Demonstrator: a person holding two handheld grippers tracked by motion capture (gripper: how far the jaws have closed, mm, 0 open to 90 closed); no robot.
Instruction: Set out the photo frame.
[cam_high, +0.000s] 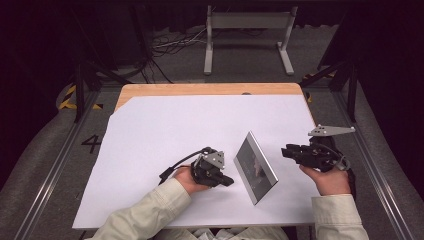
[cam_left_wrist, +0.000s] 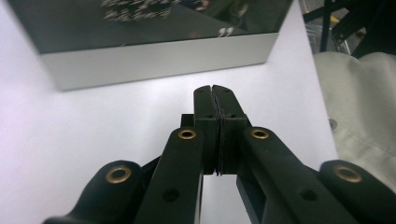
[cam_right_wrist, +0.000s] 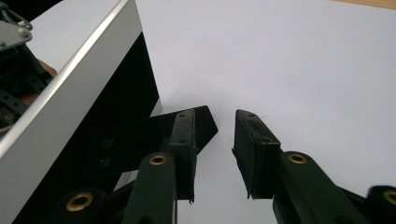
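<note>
A person leans in from the near edge of the bench (cam_high: 150, 89), both sleeves pale, one gripper in each hand. The left hand (cam_high: 186, 179) lies low on the white sheet (cam_high: 165, 130), its forearm angled in from the lower left, and the left gripper (cam_high: 226, 181) points to the right toward the one picture frame (cam_high: 255, 167). In the left gripper view its jaws are pressed together with nothing between them, tips just short of the frame's silver edge (cam_left_wrist: 159, 60).

The right hand (cam_high: 327, 180) is raised a little at the right border of the sheet, palm under the right gripper (cam_high: 286, 151), which points left at the frame from the other side. Its jaws stand partly apart, empty, over bare white paper in the right gripper view, the frame (cam_right_wrist: 70, 107) close beside the left-hand jaw.

The frame stands tilted on the sheet between the two grippers, its dark glass facing up and left, apart from both. I count two grippers, one frame, one sheet.
</note>
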